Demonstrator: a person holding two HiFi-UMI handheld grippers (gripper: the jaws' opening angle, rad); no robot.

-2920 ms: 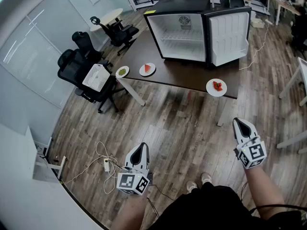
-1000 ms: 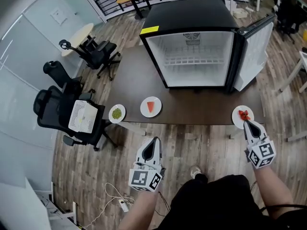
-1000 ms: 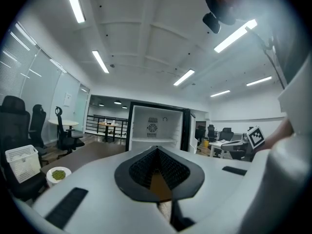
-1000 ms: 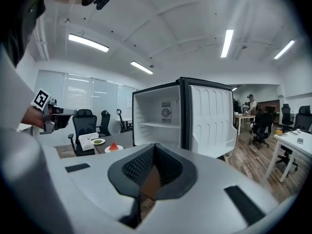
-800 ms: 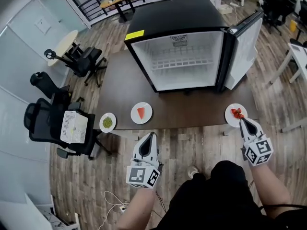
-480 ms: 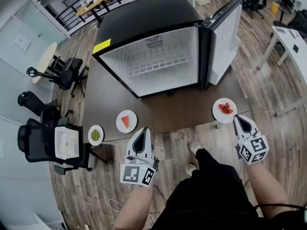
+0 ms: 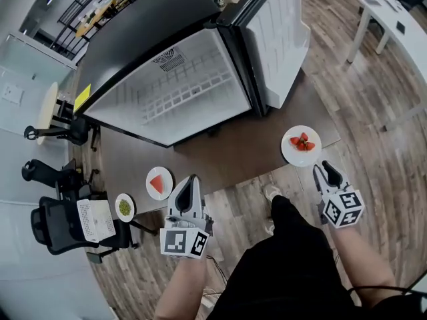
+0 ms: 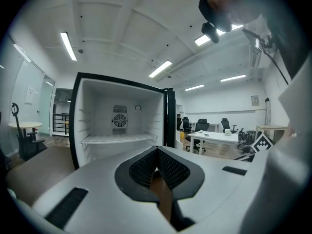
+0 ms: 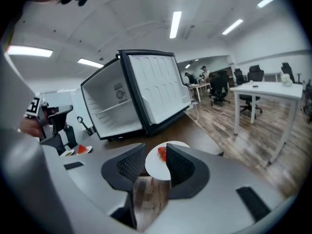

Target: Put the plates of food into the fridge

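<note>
Jaws of the right gripper (image 9: 156, 156) stand apart and have just been opening. Nothing is clamped: a white plate of strawberries (image 9: 154, 169) shows in the gap, just ahead of the tips, and the pads do not press on it. Seen from the head view, this gripper (image 7: 325, 169) points at the plate's near rim.

Jaws of the left gripper (image 8: 156, 153) are closed together with nothing between them. They point toward the fridge (image 7: 173, 85).

The fridge stands on a dark table (image 7: 233, 153). Its door (image 7: 273, 39) is swung wide open, and the white interior holds one wire shelf (image 7: 179, 93).

- Strawberry plate (image 7: 301, 145): on the table in front of the fridge, on the door side, near the table edge.
- Plate with a red watermelon wedge (image 7: 159, 183): in front of the fridge on the side away from the door, just beside the left gripper's tip (image 7: 189, 181).
- Small plate of green food (image 7: 125, 207): farther out from the fridge than the watermelon plate, on that same side.
</note>
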